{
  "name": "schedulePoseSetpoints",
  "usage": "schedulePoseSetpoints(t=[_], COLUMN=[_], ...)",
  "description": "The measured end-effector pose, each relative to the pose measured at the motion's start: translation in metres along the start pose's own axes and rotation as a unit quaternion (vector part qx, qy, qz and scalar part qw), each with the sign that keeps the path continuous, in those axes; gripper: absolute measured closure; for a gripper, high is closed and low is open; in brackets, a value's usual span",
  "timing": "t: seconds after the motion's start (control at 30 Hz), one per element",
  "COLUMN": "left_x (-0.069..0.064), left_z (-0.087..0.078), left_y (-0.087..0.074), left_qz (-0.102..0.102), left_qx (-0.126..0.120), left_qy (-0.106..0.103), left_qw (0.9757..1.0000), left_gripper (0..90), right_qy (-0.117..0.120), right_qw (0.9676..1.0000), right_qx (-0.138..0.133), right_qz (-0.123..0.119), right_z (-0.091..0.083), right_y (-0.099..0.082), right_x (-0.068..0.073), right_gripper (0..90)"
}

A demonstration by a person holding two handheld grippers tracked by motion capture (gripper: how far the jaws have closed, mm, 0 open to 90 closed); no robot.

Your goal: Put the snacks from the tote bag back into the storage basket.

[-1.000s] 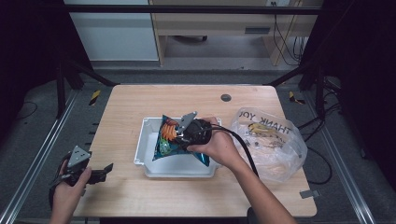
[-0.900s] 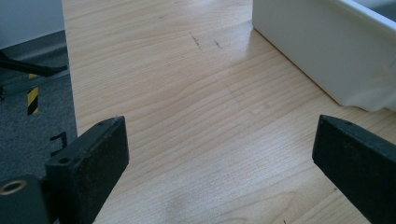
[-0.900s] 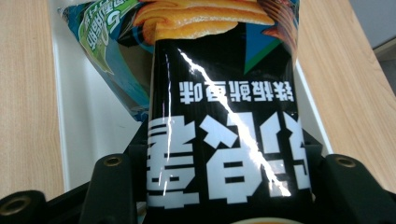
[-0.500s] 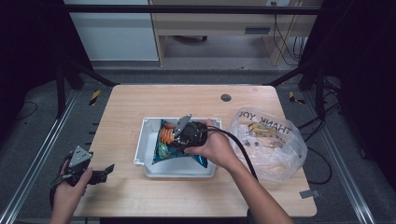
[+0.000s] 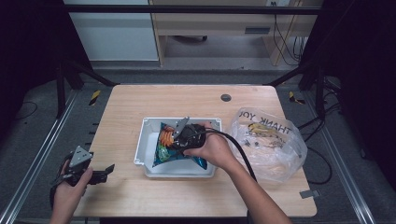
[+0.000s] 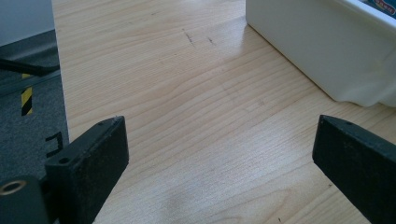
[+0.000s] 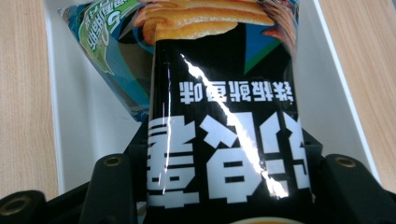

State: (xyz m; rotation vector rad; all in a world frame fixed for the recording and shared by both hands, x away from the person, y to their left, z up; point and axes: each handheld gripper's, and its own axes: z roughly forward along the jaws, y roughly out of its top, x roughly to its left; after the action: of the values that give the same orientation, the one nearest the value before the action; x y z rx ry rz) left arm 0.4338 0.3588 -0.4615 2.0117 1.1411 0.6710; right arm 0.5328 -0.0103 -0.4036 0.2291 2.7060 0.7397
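One snack bag [image 5: 173, 148] is the thing being handled: a glossy foil packet, black and blue with orange chips printed on it, lying in the white bin [image 5: 148, 128] at the middle of the wooden surface [image 5: 126, 102]. It looks light, puffy and crushable, and the slick film would probably slide under a loose hold; the flat sealed end seems the safest place to take it, since squeezing the belly risks breaking what is inside. The right gripper [image 5: 183, 135] has its fingers pinching the bag at one end, the film wedged between them in the right gripper view. From there the bag [image 7: 224, 116] runs lengthwise away from the jaws, its long axis lying roughly along the bin. The left gripper [image 5: 95, 175] rests near the surface's front left edge, well apart from the bin, its fingers [image 6: 88, 163] spread wide over bare wood. A clear plastic bag [image 5: 268, 140] sits just right of the bin.
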Motion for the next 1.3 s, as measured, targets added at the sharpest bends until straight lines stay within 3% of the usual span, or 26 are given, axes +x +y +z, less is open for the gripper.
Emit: schedulePoseSetpoints(t=[0.63,1.3], left_x=[-0.001,-0.001], left_z=[0.001,0.002], left_y=[0.0,0.0], left_qz=[0.003,0.006], left_qx=[0.003,0.006], left_qy=[-0.003,-0.003], left_qw=[1.0,1.0], left_gripper=[3.2,3.2], right_qy=[0.01,0.022], right_qw=[0.9999,0.9995], right_qx=[0.013,0.01], right_qz=[-0.002,0.019], right_z=[0.011,0.019], right_y=[-0.004,-0.011], right_x=[-0.002,-0.009], right_gripper=[43.7,42.7])
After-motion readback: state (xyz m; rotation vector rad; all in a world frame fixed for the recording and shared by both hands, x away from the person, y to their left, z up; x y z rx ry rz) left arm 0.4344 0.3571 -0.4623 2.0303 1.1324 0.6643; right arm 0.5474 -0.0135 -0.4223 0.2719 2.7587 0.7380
